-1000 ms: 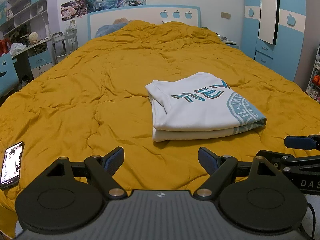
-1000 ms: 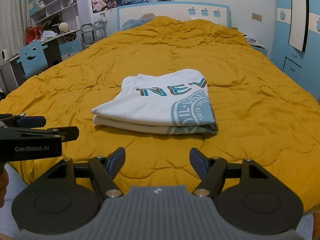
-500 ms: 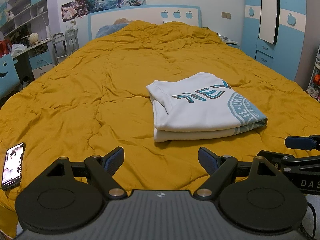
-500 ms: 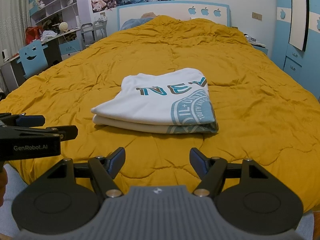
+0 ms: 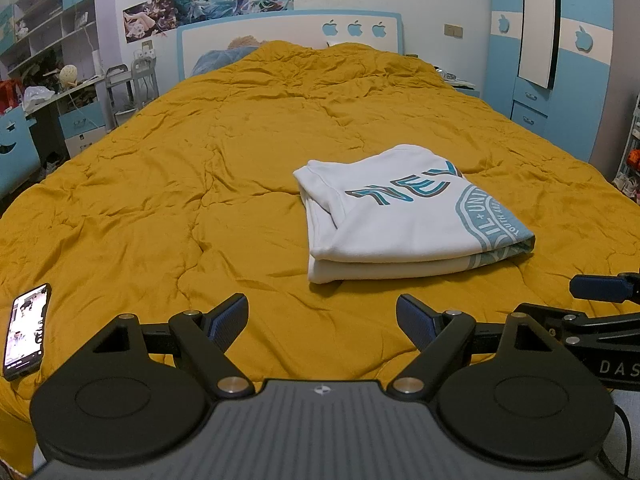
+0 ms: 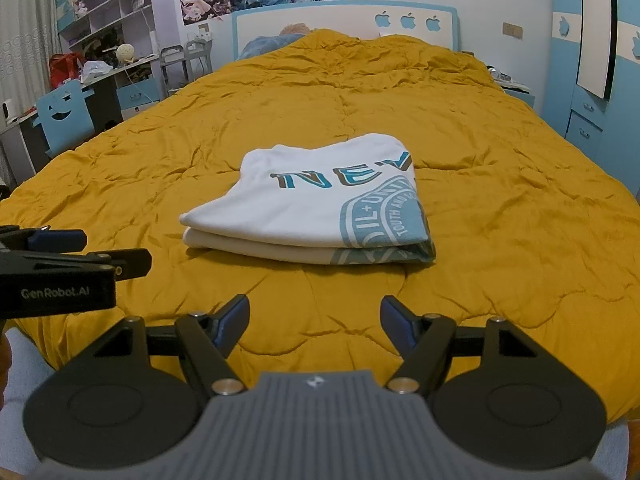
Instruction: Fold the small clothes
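The white printed cotton T-shirt is seen folded into a compact rectangle on the mustard quilted bed, ahead of both fingers. The left gripper and right gripper are held wide apart and empty, so the folding is judged essentially finished.

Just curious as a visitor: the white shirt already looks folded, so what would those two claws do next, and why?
Probably nothing more than back away. The white shirt lies in a tidy layered rectangle on the yellow quilt, and both the left gripper and right gripper are open, empty and short of it.
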